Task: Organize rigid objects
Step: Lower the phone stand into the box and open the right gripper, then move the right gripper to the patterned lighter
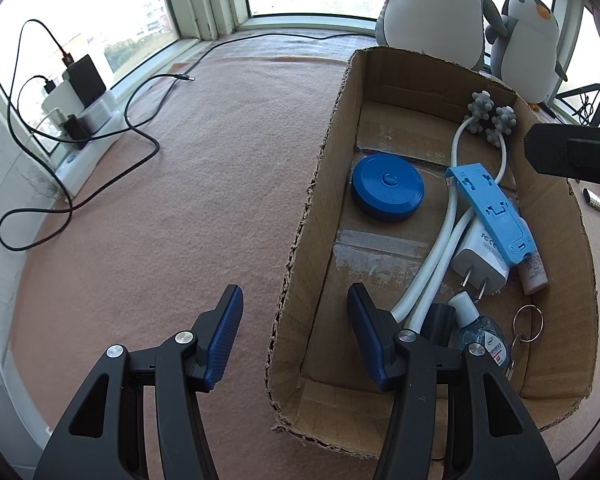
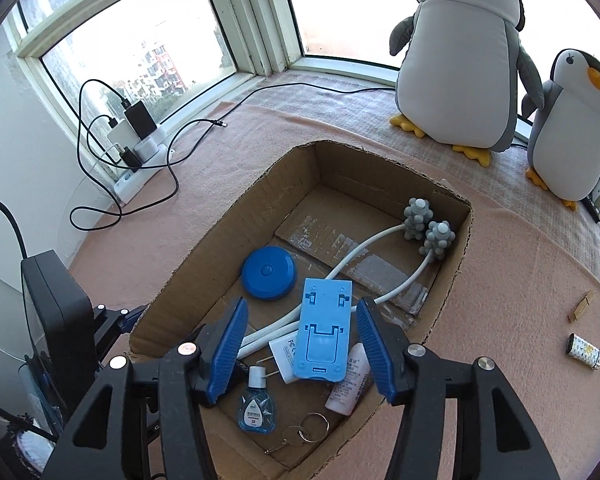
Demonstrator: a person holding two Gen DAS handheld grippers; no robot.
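Note:
An open cardboard box (image 2: 456,248) (image 1: 328,128) sits on the pink blanket. Inside lie a round blue case (image 2: 269,273) (image 1: 387,187), a light blue phone stand (image 2: 324,336) (image 1: 492,210), a white massage roller with grey knobs (image 2: 428,228) (image 1: 488,114), a white charger (image 2: 284,356) (image 1: 480,258), a small blue bottle (image 2: 256,404) (image 1: 480,330), a white tube (image 2: 350,384) (image 1: 534,272) and keys on a ring (image 2: 310,426) (image 1: 528,322). My right gripper (image 2: 300,344) is open above the phone stand, empty. My left gripper (image 1: 296,332) is open, straddling the box's left wall, empty.
Two plush penguins (image 2: 464,52) (image 2: 568,124) stand behind the box. A small patterned cylinder (image 2: 584,351) and a wooden clip (image 2: 580,306) lie on the blanket to the right. Chargers on a power strip (image 1: 80,96) with black cables (image 1: 140,140) sit at the left by the window.

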